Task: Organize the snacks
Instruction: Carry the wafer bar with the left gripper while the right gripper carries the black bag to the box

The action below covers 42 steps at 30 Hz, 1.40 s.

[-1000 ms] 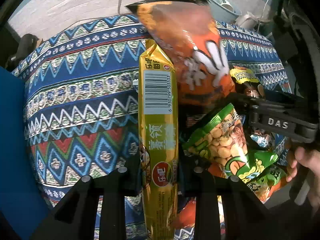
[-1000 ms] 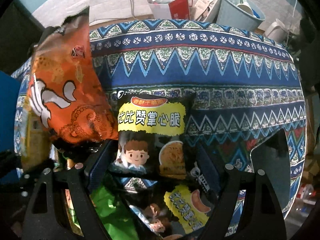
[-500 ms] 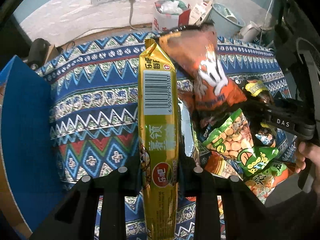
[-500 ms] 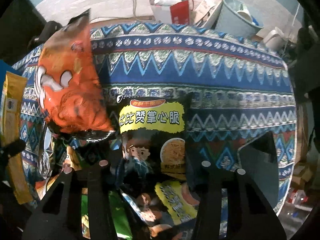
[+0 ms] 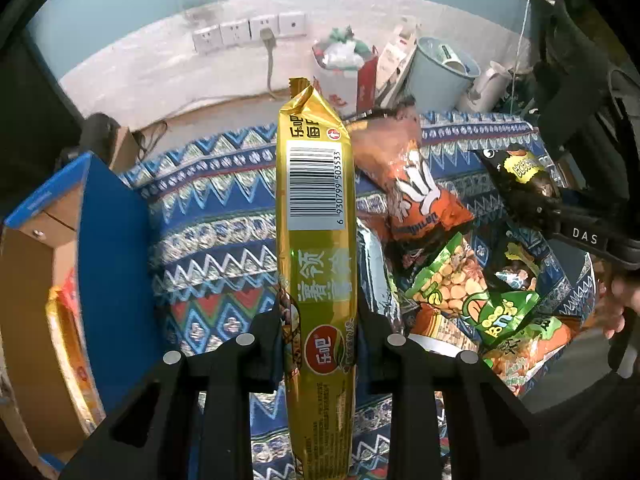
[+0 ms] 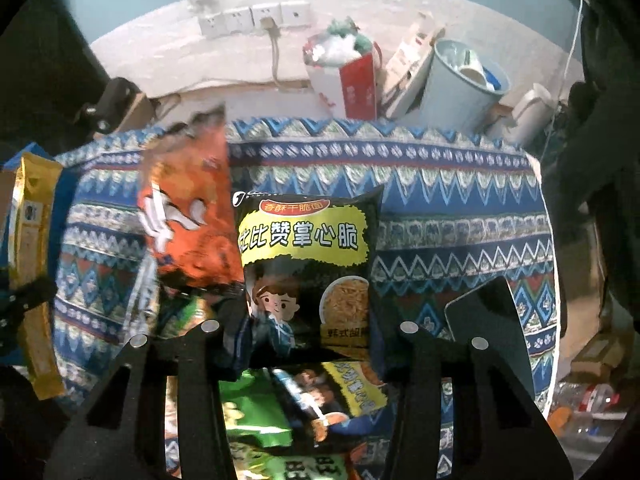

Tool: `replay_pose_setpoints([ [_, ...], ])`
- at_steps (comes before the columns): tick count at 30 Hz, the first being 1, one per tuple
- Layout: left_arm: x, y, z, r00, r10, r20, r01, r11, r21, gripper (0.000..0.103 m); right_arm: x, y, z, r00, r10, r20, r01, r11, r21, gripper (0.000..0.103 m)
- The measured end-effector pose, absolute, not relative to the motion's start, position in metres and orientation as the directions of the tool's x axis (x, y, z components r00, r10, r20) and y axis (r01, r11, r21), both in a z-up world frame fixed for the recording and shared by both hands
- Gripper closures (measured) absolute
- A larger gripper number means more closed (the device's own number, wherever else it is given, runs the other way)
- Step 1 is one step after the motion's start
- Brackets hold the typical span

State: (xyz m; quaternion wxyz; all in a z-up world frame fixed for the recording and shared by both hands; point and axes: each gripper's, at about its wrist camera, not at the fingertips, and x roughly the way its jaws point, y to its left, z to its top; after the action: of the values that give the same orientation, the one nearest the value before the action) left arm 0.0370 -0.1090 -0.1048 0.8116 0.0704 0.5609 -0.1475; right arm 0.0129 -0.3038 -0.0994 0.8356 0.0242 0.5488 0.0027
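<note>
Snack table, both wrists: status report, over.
Left gripper shut on gold packet. Right gripper shut on black noodle bag. Blue box open at left, path unobstructed.

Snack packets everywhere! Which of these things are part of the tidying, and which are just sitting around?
Part of the job:
gold packet in the left gripper
black noodle packet in the right gripper
orange bag
green peanut bag
blue box

Just lying about:
bin
wall sockets
red paper bag

Gold packet point(image 5: 316, 248), black-and-yellow bag point(image 6: 306, 276), seemingly orange pouch point(image 6: 188, 220), blue zigzag-patterned cloth point(image 6: 460, 216).
</note>
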Motion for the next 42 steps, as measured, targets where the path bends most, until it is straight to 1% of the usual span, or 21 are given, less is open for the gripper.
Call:
replay_pose_setpoints([
  [9, 0.027, -0.086, -0.073, 0.414, -0.142, -0.899, 0.318, 0.948, -0.004, 0.075, 0.012, -0.275, -0.069, 0.464, 0.06, -0.884, -0.035, 0.998, 0.05, 0.059],
  [15, 0.022, -0.07, -0.058, 0.465, -0.117, -0.878, 0.312, 0.949, 0.039, 0.075, 0.01, -0.251, -0.048, 0.499, 0.102, -0.86, -0.085, 0.994, 0.068, 0.059],
  [22, 0.016, -0.056, -0.041, 0.503, -0.114, -0.857, 0.31, 0.949, 0.056, 0.075, 0.007, -0.218, -0.025, 0.531, 0.156, -0.833, -0.158, 0.984, 0.083, 0.059],
  [32, 0.017, -0.023, -0.03, 0.52, -0.124, -0.845, 0.274, 0.961, 0.028, 0.075, 0.009, -0.171, -0.001, 0.553, 0.224, -0.802, -0.258, 0.962, 0.091, 0.059],
  [42, 0.015, 0.021, -0.025, 0.532, -0.111, -0.84, 0.212, 0.977, 0.005, 0.075, 0.022, -0.119, 0.001, 0.525, 0.271, -0.807, -0.347, 0.934, 0.087, 0.058],
])
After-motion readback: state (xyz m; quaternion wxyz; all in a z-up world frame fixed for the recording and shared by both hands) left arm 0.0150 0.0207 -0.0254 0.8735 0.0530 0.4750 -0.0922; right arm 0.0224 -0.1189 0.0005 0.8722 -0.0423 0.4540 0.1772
